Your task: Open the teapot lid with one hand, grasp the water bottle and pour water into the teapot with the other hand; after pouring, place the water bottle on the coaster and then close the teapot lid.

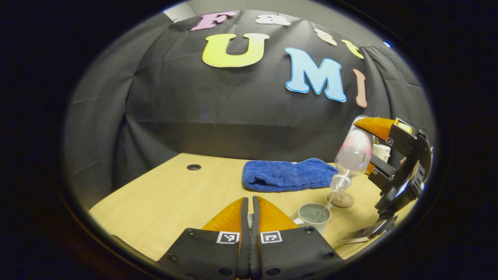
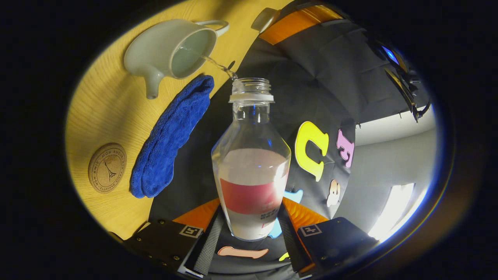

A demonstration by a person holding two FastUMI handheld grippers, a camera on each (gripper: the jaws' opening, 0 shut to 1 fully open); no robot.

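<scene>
We are mid-pour: our right claw [image 2: 249,227] grips the tilted water bottle [image 2: 251,167], streaming into the open teapot [image 2: 171,48]; left claw [image 1: 249,217] clenched, its load unseen. Coaster [image 2: 107,168] and lid-closing remain.

Left gripper view: teapot [image 1: 313,216] near side is hidden behind the left gripper [image 1: 250,206], so spout and handle cannot be made out. Coaster [image 1: 342,200] partly covered by the water bottle [image 1: 352,155] neck. Right gripper view: bottle base sits between the right gripper [image 2: 249,223] fingers; label print too blurred to tell.
</scene>
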